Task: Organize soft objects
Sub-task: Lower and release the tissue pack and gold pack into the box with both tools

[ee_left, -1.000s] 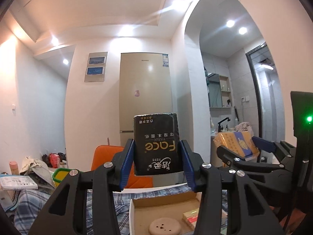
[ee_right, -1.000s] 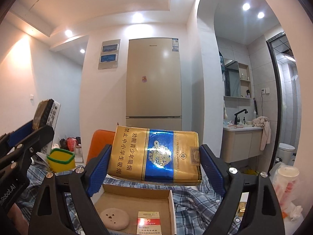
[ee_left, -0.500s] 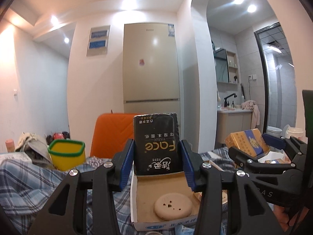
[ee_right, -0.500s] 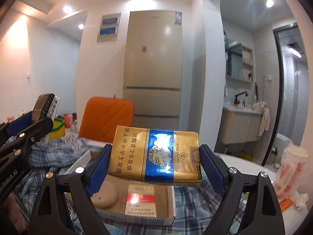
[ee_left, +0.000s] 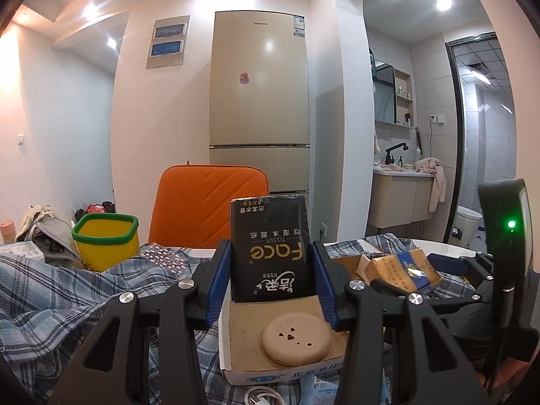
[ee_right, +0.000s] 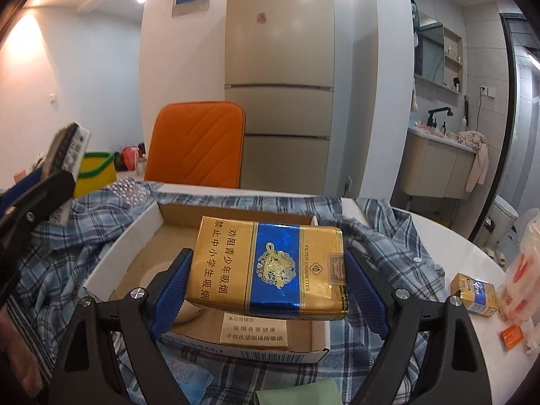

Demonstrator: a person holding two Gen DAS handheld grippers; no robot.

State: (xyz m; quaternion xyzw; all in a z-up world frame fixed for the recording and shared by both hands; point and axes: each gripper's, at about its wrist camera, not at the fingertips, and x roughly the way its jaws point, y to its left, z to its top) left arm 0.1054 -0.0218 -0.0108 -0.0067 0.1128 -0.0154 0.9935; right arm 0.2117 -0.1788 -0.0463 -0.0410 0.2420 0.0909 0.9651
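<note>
— Above the cardboard box (ee_right: 236, 344), what differs from one second ago?

— Both wrist views look lower now. Earlier they showed mostly ceiling and fridge; now the box and the plaid cloth (ee_right: 381, 229) fill the lower part. The right gripper (ee_right: 265, 281) has come down until its gold and blue cigarette pack (ee_right: 270, 266) hangs over the inside of the box. The left gripper (ee_left: 271, 280) has also come lower, and its black tissue pack (ee_left: 270, 249) stands upright over the far end of the box.

— How do the claws stand?

— The right one is wide, the blue pads pressing the two short ends of the cigarette pack. The left one is narrower, clamped on the sides of the tissue pack.

— What writing can be read?

— The tissue pack, upside down in the left view, says "Face" and "TISSUE" with Chinese characters. The cigarette pack says "FILTER CIGARETTES", with Chinese characters on the gold part.

— What else is around?

— A round beige thing (ee_left: 297, 342) and another cigarette pack (ee_right: 254, 329) lie in the box. A yellow bin with green rim (ee_left: 106, 241), an orange chair (ee_right: 197, 145) and the fridge (ee_left: 260, 101) stand behind. A small gold pack (ee_right: 474, 295) lies on the white table (ee_right: 455, 253) to the right.
</note>
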